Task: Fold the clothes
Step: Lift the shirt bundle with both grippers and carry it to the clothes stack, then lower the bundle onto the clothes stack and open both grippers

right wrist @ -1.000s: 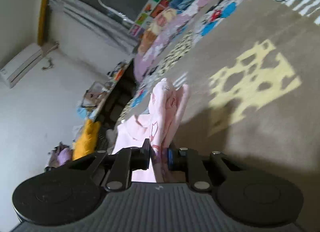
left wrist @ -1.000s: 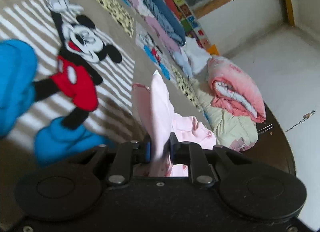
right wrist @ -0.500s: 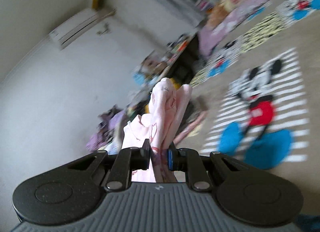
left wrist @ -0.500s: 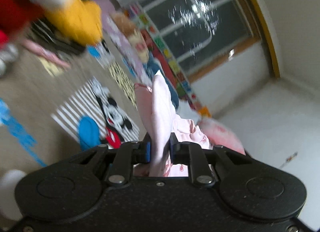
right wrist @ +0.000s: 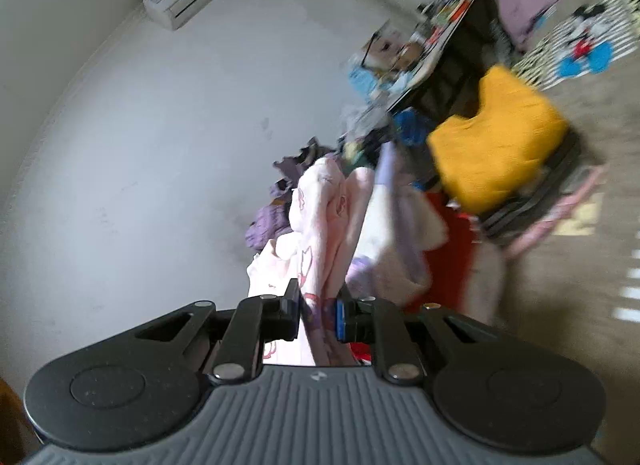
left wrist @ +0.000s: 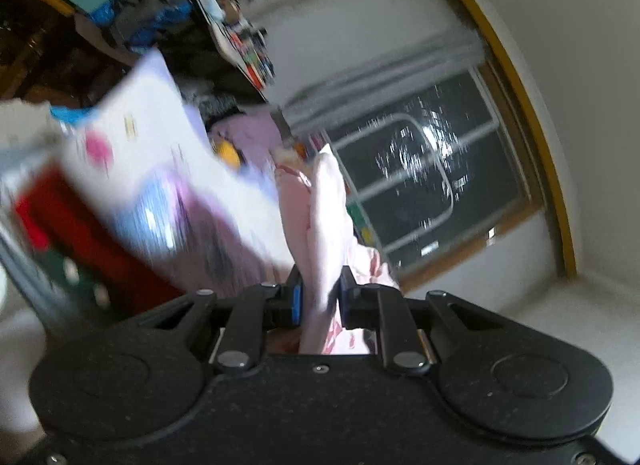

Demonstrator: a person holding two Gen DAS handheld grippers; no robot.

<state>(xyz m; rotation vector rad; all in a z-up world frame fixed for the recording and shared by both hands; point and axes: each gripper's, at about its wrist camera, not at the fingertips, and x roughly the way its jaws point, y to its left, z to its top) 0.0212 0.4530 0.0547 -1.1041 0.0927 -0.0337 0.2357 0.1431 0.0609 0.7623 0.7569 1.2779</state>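
Pink garment [left wrist: 326,225] is pinched in both tongs, up in the air. My left tongs [left wrist: 320,299] are closed on a bunched fold; my right tongs [right wrist: 318,311] are clamped on another printed fold [right wrist: 320,225] of it. Both cameras face the walls and window [left wrist: 424,181] (heavy blur), with the yellow cushion [right wrist: 496,145] and patterned floor rug [right wrist: 580,41] well off. Judgement: pull the two grips apart evenly so the cloth hangs flat, then lower it square.
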